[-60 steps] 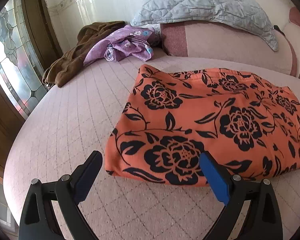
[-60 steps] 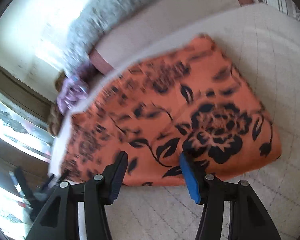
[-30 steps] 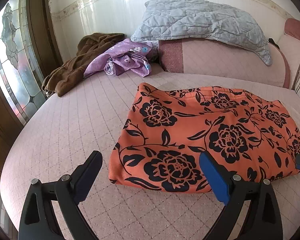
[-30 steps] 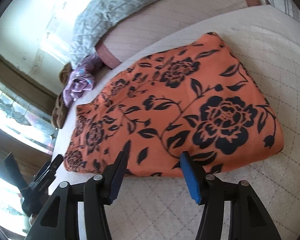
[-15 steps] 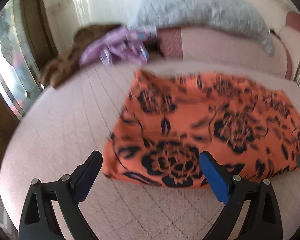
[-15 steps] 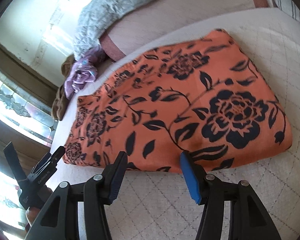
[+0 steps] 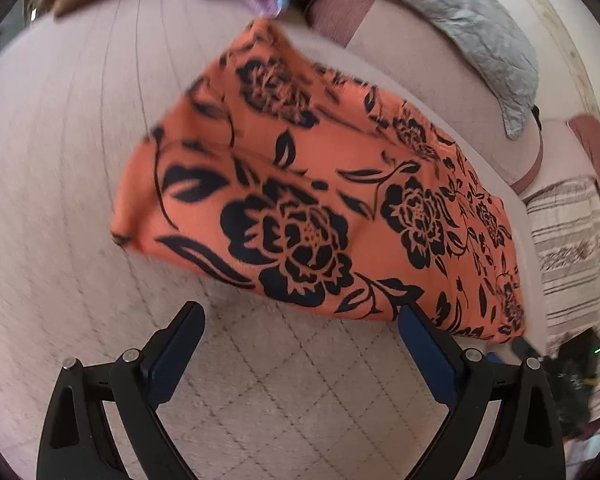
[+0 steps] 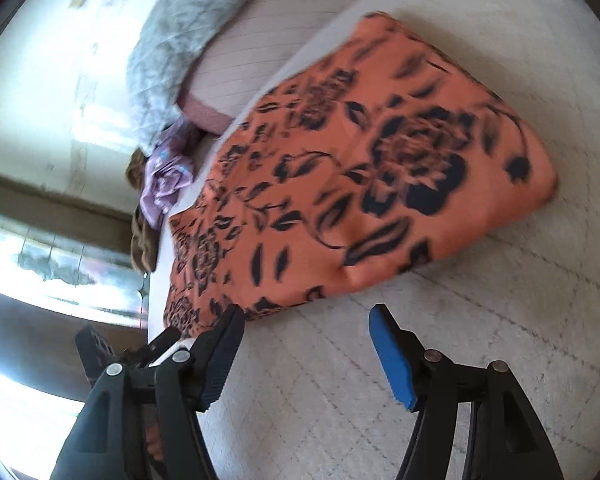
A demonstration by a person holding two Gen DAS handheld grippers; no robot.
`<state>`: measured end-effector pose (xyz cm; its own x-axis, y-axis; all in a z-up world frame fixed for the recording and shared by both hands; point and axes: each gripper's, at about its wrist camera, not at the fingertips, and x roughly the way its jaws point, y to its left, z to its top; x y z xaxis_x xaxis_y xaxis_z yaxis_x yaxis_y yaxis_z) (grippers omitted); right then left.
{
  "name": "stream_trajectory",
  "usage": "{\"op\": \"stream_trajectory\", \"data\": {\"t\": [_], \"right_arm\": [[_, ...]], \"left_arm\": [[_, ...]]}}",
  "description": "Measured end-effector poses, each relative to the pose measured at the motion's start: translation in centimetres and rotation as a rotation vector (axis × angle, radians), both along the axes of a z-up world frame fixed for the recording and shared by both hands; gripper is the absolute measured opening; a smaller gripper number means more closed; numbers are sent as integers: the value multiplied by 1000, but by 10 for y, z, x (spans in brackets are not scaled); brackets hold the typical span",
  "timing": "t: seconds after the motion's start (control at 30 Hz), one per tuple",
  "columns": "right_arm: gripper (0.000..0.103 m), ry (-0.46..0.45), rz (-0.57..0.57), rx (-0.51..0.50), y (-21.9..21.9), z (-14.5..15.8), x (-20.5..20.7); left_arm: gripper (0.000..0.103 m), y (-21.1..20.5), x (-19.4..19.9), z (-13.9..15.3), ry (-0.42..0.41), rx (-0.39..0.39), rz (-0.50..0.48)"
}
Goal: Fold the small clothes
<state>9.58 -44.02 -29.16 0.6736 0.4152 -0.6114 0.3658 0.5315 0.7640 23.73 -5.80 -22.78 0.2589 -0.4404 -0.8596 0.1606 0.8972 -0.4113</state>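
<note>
The bed (image 7: 60,160) carries the orange cloth (image 7: 300,184) spread flat, already doubled, toward its head end, where a pillow (image 7: 460,12) lies. The cloth's long axis runs side to side across both grippers, its near edge just ahead of each. The left gripper (image 7: 300,344) stands wide and empty at the cloth's left near corner. The right gripper (image 8: 306,336) has just been opening, nothing between its jaws, at the near edge's other half.

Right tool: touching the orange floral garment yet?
Apart. The right wrist view shows the right tool open, with bare quilted bedspread between its fingers and the orange floral garment lying just ahead of the fingertips.
</note>
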Motion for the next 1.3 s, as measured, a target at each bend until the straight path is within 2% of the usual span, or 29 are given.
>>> {"op": "stream_trajectory", "data": {"t": [0.1, 0.17, 0.3, 0.43, 0.5, 0.57, 0.6, 0.67, 0.7, 0.73, 0.77, 0.83, 0.87, 0.93, 1.03, 1.2, 1.3], "right_arm": [[69, 27, -45, 28, -7, -11, 5], [69, 11, -81, 63, -14, -17, 9], [69, -30, -132, 85, -29, -24, 20], [68, -75, -196, 170, -52, -32, 21], [68, -94, -275, 205, -68, -33, 17], [68, -109, -323, 248, -80, -36, 14], [67, -105, -327, 258, -82, -38, 15], [64, -84, -309, 216, -79, -36, 22], [56, -71, -293, 155, -74, -32, 26], [39, -59, -283, 99, -71, -29, 28], [32, -45, -277, 62, -69, -28, 30], [26, -31, -271, 27, -67, -30, 30], [24, -36, -266, -9, -65, -26, 31], [21, -59, -238, -156, -56, -6, 33], [20, -105, -225, -279, -44, 15, 30], [19, -136, -234, -377, -33, 32, 11], [19, -149, -243, -396, -25, 43, -9]], "left_arm": [[97, 3, 6, -2, -28, -6, 35], [97, 6, 12, -2, -43, -15, 67], [97, 14, 29, -6, -32, -93, 162], [97, 33, 37, -7, -3, -218, 259], [85, 39, 39, -8, -17, -228, 293], [57, 38, 40, -8, -36, -184, 298], [52, 39, 40, -8, -52, -154, 301], [42, 37, 41, -8, -75, -132, 300], [38, 37, 40, -8, -86, -130, 298], [34, 37, 40, -8, -92, -127, 291], [31, 32, 43, -11, -95, -124, 288], [28, 31, 43, -10, -102, -131, 282], [26, 29, 43, -9, -107, -128, 278], [24, 29, 37, -2, -126, -111, 260], [23, 31, 28, 7, -160, -109, 242], [23, 38, 2, 25, -189, -99, 210], [23, 44, -15, 29, -200, -98, 201]]}}
